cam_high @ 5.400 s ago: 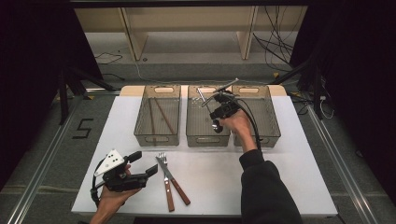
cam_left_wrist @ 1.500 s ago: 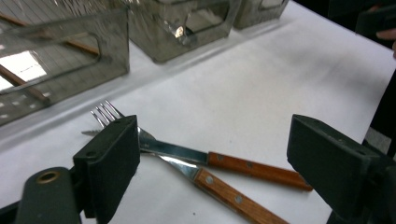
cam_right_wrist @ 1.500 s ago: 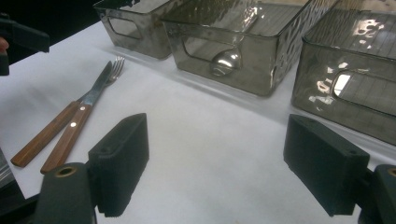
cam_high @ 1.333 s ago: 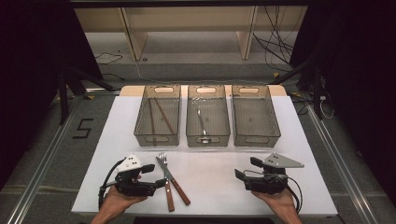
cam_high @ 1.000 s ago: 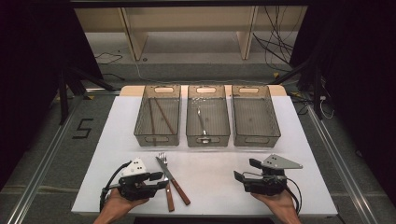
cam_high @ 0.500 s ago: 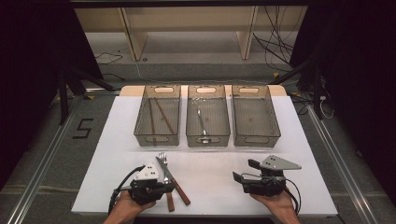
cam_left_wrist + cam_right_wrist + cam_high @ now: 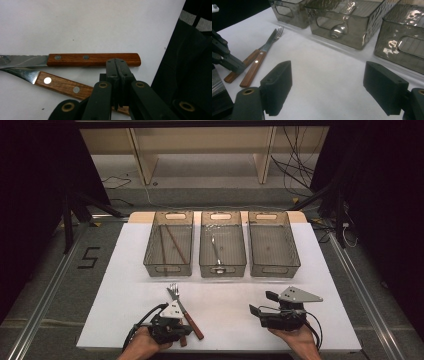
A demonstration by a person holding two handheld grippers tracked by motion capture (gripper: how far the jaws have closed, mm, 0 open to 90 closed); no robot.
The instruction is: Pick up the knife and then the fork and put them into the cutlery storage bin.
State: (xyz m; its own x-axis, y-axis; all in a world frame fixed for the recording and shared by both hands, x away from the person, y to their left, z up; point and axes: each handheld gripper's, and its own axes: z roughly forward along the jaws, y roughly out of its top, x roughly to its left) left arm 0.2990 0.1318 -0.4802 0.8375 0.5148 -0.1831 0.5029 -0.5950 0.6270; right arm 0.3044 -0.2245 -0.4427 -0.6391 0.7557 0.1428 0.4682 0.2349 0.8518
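While left tongs (image 7: 117, 82) sit closed (nothing gripped), the knife (image 7: 192, 322) points toward bins.

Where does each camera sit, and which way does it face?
High view: above the table's near side, looking forward and down at three bins; both hands at the bottom, left hand-held gripper and right hand-held gripper.
Left gripper view: on the left hand-held gripper, looking down at two wooden handles; shut jaws show.
Right gripper view: on the right hand-held gripper, facing the bins; open jaws show.
Shared: knife and fork appear in all three.
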